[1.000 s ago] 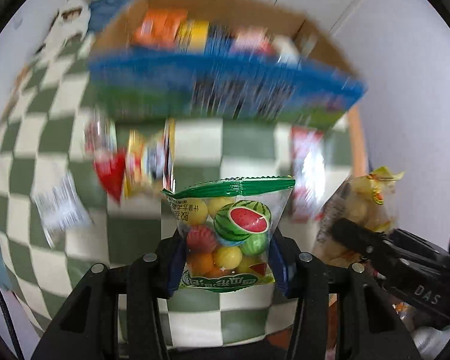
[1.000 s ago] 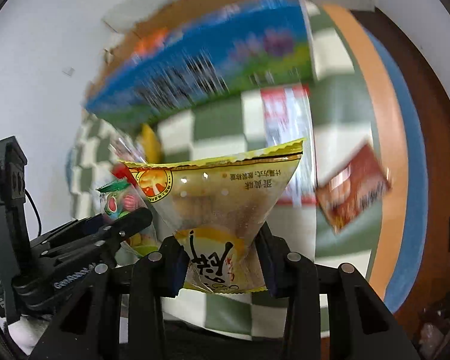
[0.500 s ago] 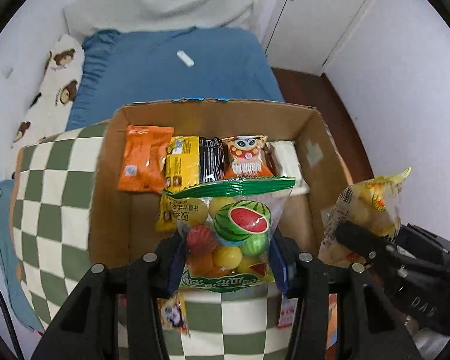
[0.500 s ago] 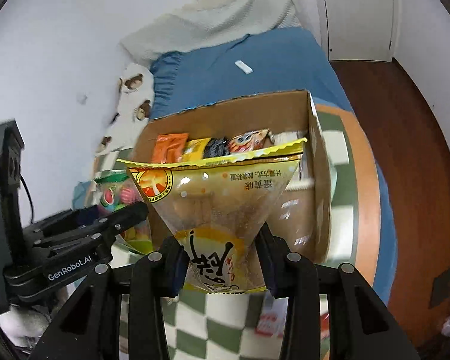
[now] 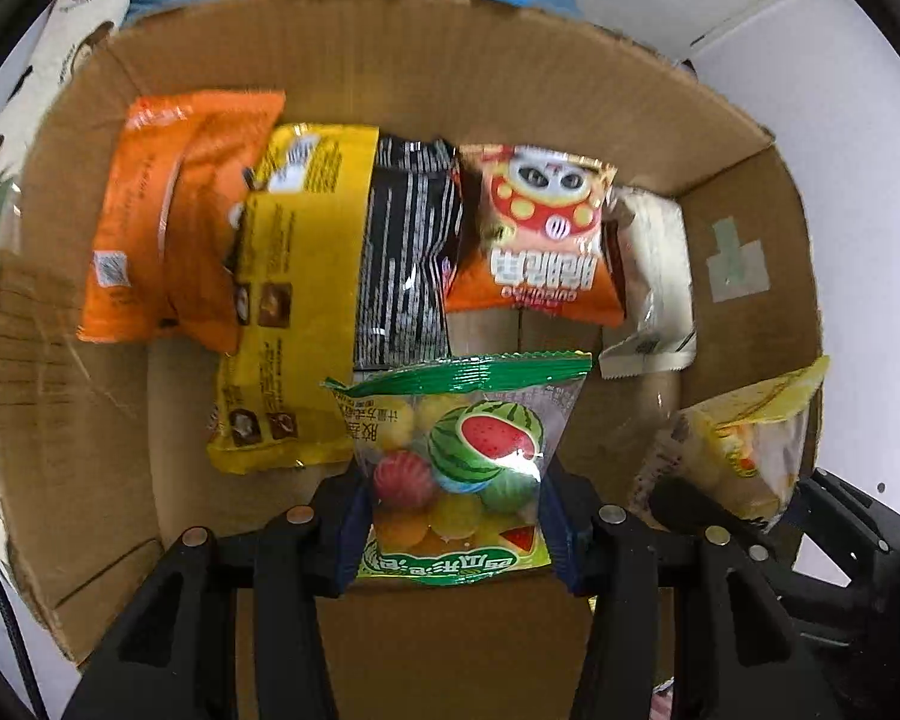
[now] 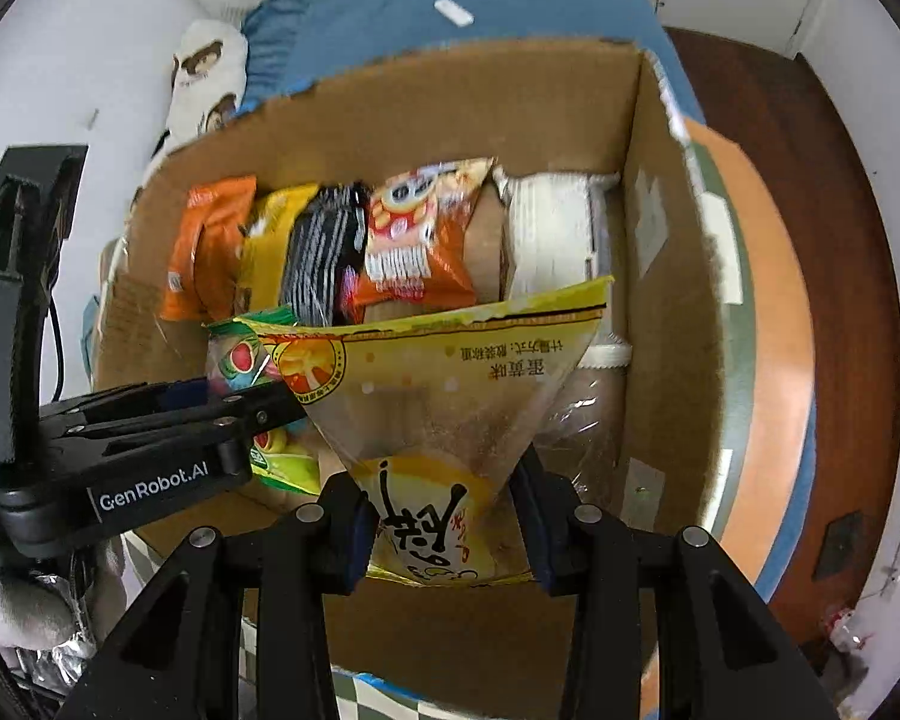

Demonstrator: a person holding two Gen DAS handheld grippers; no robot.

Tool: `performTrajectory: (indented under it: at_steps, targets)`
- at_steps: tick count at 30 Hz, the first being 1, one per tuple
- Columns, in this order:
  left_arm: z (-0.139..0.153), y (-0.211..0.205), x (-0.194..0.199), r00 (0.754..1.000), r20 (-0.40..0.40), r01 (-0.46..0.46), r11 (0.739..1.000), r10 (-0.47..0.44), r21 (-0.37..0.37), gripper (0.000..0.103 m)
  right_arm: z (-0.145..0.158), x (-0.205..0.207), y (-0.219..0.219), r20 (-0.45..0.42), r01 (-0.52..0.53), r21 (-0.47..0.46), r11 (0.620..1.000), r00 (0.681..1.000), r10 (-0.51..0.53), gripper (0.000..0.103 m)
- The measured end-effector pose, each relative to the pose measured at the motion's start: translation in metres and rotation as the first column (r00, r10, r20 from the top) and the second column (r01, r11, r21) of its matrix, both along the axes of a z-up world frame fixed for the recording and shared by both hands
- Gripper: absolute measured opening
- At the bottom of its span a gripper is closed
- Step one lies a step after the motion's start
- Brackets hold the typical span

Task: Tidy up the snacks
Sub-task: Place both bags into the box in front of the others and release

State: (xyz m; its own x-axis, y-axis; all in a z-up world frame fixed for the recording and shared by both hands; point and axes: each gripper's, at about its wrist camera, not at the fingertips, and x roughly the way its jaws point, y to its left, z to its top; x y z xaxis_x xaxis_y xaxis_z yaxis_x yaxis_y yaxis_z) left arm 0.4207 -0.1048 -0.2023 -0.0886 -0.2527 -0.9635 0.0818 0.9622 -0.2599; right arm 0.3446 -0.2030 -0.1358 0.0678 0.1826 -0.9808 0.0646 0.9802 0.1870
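Note:
My left gripper (image 5: 453, 531) is shut on a clear fruit-candy bag with a green top and a watermelon picture (image 5: 468, 456), held over the open cardboard box (image 5: 390, 54). My right gripper (image 6: 447, 525) is shut on a yellow-topped clear snack bag (image 6: 444, 378), held over the same box (image 6: 450, 96), to the right of the left gripper (image 6: 150, 444). The yellow bag also shows at the right in the left wrist view (image 5: 744, 444). Several snack packs lie in a row at the box's far side: orange (image 5: 174, 222), yellow (image 5: 294, 300), black (image 5: 408, 252), an orange cartoon pack (image 5: 546, 234) and white (image 5: 654, 282).
A blue bed (image 6: 450, 24) with a bear-print pillow (image 6: 204, 78) lies behind the box. The green checkered table with an orange rim (image 6: 768, 312) shows to the box's right. The box floor in front of the snack row is bare cardboard (image 5: 450, 648).
Both grippers have moved forward from above the table to over the inside of the box, each still holding its bag. The box now fills both views.

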Motion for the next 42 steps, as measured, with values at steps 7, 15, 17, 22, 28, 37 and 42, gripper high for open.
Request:
performTrajectory:
  at_steps: [7, 15, 17, 22, 28, 37, 42]
  targets:
    - [-0.004, 0.015, 0.001, 0.999, 0.009, -0.032, 0.999, 0.032, -0.006, 0.085, -0.017, 0.004, 0.018, -0.091, -0.043, 0.014, 0.999, 0.995, 0.045, 0.077]
    - [0.012, 0.038, -0.005, 0.997, 0.074, -0.04, 0.998, 0.036, 0.052, 0.085, -0.014, 0.001, 0.033, -0.057, -0.065, -0.082, 0.994, 0.997, 0.061, 0.096]
    - [0.016, 0.043, -0.008, 0.996, 0.087, -0.041, 0.997, 0.035, 0.068, 0.085, -0.01, -0.001, 0.034, -0.042, -0.048, -0.087, 0.995, 0.998, 0.045, 0.096]
    - [0.028, 0.054, -0.026, 0.99, 0.137, -0.043, 0.994, 0.028, 0.105, 0.085, -0.001, -0.008, 0.031, 0.011, -0.022, -0.096, 0.995, 1.0, 0.023, 0.096]
    - [0.062, 0.059, -0.056, 0.969, 0.246, -0.057, 0.99, 0.024, 0.126, 0.085, 0.019, -0.029, 0.028, 0.1, 0.011, -0.112, 0.994, 0.995, 0.0, 0.096]
    - [0.099, 0.048, -0.091, 0.911, 0.412, -0.082, 0.986, 0.015, 0.146, 0.085, 0.059, -0.072, 0.028, 0.236, 0.035, -0.163, 0.986, 0.972, 0.005, 0.096]
    - [0.132, 0.047, -0.122, 0.857, 0.515, -0.102, 0.985, 0.015, 0.142, 0.085, 0.091, -0.099, 0.031, 0.334, 0.041, -0.191, 0.981, 0.942, 0.025, 0.096]
